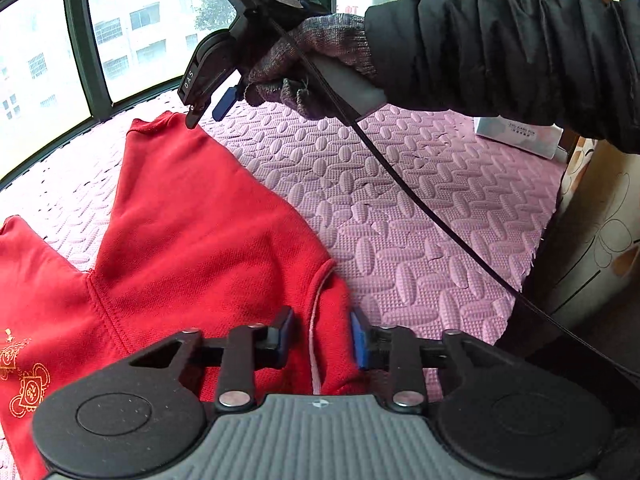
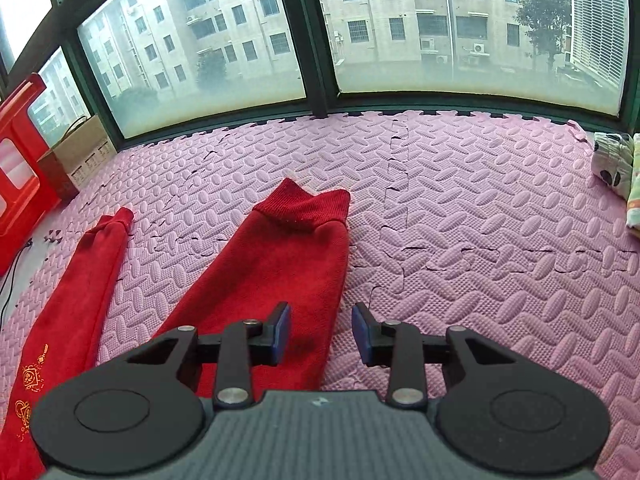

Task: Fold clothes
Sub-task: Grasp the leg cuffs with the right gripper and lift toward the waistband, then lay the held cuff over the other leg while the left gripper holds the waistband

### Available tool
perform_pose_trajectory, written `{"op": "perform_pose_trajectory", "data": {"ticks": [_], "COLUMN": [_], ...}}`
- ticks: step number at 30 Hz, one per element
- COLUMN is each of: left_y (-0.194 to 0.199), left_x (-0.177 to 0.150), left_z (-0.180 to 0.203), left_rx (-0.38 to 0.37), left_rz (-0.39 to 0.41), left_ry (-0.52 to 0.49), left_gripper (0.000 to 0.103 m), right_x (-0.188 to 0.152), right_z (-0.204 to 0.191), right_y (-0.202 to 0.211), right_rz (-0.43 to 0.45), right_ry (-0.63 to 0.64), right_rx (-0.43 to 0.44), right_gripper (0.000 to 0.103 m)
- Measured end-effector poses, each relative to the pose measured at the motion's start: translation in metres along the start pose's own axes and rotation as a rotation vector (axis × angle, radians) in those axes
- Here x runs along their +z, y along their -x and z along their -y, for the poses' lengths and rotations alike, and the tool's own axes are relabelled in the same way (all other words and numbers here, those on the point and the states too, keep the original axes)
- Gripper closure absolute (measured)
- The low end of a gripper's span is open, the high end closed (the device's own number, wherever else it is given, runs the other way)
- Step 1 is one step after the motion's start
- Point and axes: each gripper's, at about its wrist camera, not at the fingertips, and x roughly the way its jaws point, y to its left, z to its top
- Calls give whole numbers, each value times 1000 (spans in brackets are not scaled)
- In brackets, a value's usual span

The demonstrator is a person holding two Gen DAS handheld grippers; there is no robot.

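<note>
Red trousers (image 1: 192,232) with gold embroidery lie flat on the pink foam mat (image 1: 400,200), legs spread toward the window. My left gripper (image 1: 322,336) is open, its jaws on either side of the waist edge of the trousers, low over it. My right gripper (image 1: 206,114) shows in the left wrist view, held by a gloved hand above the right leg's cuff. In the right wrist view my right gripper (image 2: 320,334) is open and empty over the outer edge of the right leg (image 2: 280,264). The other leg (image 2: 80,288) lies to the left.
A window frame (image 2: 316,96) bounds the mat's far edge. A red plastic object (image 2: 20,168) and a brown paper bag (image 2: 80,148) stand at the far left. Patterned cloth (image 2: 616,168) lies at the right edge. A white box (image 1: 520,136) sits at the right.
</note>
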Motion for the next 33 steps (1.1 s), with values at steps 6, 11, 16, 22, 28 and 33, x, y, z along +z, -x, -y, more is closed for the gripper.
{"op": "perform_pose_trajectory", "data": {"ticks": [6, 11, 16, 22, 28, 33], "left_y": [26, 57, 74, 100, 129, 152], "left_x": [5, 7, -1, -28, -65, -96], "left_z": [-29, -64, -95, -120, -137, -148], "left_rx": [-80, -141, -156, -155, -117, -84], "left_rz": [78, 167, 219, 292, 368, 425], "left_ry": [117, 261, 385, 537, 680, 776], "left_gripper": [92, 92, 92, 92, 93, 93], "right_x": [15, 20, 35, 58, 86, 89], "right_z": [4, 2, -16, -51, -121, -188], "right_y": [-28, -49, -47, -43, -45, -62], "right_rz": [-26, -54, -27, 6, 41, 44], "right_ry": [-86, -121, -128, -115, -53, 3], "right_rx": [3, -32, -42, -44, 17, 65], "right_gripper": [69, 75, 94, 95, 95, 95]}}
